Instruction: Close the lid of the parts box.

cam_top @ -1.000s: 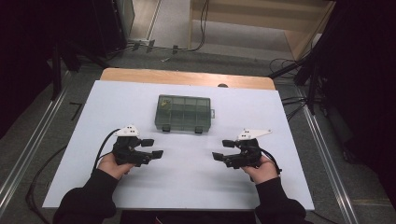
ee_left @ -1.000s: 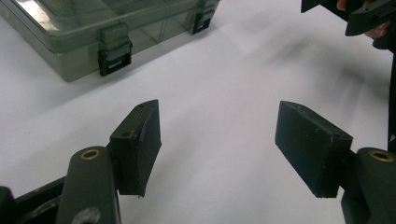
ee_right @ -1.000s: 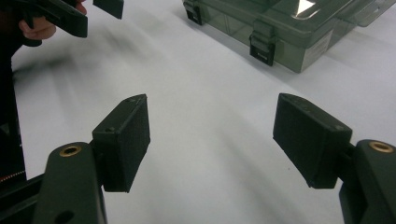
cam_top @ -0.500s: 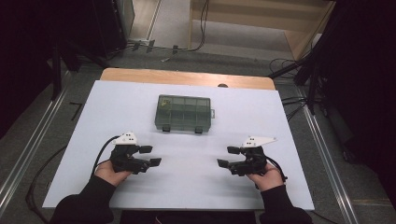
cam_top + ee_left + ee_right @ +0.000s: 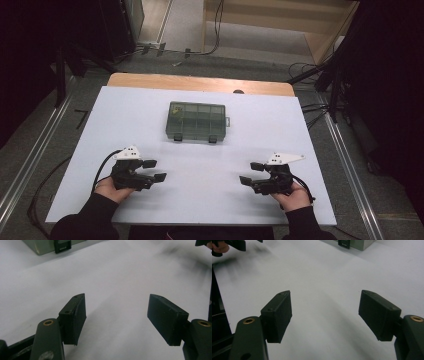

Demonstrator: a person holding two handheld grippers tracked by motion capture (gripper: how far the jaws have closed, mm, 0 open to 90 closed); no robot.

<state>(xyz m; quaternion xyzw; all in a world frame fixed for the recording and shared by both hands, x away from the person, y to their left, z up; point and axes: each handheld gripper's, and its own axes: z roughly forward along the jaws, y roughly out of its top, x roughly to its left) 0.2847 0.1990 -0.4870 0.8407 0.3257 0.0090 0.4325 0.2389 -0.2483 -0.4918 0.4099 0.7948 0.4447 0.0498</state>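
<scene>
A shut, grey-green see-through compartment box (image 5: 196, 121) with two black latches on its near side lies in the middle of the white table top (image 5: 210, 165). My left gripper (image 5: 155, 170) rests low at the near left, open and pointing right, with nothing between its jaws. My right gripper (image 5: 251, 173) sits at the near right, open, empty and pointing left. In the left gripper view my gripper (image 5: 116, 317) hangs over bare white surface, with a corner of the box (image 5: 45, 246) at the top left. In the right gripper view my gripper (image 5: 325, 312) is likewise over white surface, the box (image 5: 354, 243) at the top.
The white top lies on a wooden table whose far edge (image 5: 200, 82) shows behind it. Metal rails (image 5: 350, 165) run along both sides. Cables lie on the floor (image 5: 210, 30) beyond the table. A wide bare stretch separates the two grippers.
Both hands with their grippers have drawn back toward the near edge of the table. The box has not moved and both grippers stay open.
</scene>
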